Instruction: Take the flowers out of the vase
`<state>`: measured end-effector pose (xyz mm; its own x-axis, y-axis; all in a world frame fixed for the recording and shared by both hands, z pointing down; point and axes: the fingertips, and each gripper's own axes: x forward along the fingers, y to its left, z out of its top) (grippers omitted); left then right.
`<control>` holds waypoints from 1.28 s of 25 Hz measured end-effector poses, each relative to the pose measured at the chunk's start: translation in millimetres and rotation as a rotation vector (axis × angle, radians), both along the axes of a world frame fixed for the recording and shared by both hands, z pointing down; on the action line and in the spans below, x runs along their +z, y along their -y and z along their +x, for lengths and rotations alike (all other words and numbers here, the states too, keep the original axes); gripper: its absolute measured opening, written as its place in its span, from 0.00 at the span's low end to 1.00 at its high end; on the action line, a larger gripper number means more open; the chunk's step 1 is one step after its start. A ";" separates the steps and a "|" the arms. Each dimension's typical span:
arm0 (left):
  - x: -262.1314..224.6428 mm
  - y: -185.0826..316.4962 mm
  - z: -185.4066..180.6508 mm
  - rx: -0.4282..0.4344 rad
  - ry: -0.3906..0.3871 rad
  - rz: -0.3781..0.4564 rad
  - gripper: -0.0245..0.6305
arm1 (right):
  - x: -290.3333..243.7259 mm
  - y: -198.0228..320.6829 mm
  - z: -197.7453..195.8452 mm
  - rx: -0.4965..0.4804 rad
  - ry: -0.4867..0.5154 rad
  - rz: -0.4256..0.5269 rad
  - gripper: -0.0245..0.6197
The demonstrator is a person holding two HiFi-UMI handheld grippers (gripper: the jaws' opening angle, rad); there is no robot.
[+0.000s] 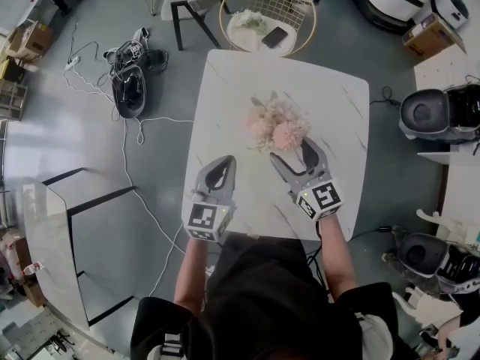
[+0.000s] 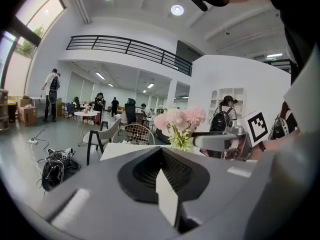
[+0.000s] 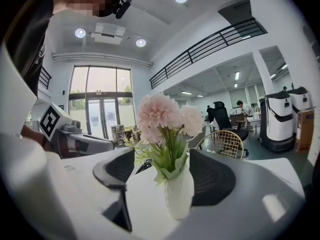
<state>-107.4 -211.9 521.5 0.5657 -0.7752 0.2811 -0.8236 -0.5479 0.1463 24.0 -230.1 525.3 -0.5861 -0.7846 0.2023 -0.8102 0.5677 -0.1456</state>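
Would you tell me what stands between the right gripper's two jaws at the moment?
The white vase of pink flowers stands between the right gripper's open jaws, seen in the right gripper view.

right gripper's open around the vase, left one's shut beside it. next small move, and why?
Probably close the right gripper on the vase. It stands upright between the open jaws, untouched on at least one side, so nothing steadies it while the flowers are still in it. The left gripper is shut and off to the side, not ready to pull stems.
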 end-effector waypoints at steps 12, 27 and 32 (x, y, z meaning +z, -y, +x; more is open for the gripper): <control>9.1 -1.9 -2.7 -0.014 0.011 -0.014 0.05 | 11.1 18.5 -0.2 -0.016 -0.019 -0.012 0.61; 11.9 2.2 5.9 -0.011 0.021 -0.022 0.05 | 12.5 17.7 4.5 -0.063 -0.040 -0.016 0.51; 13.5 4.2 7.1 -0.006 0.025 -0.025 0.05 | 15.6 21.1 8.2 -0.045 -0.061 -0.017 0.34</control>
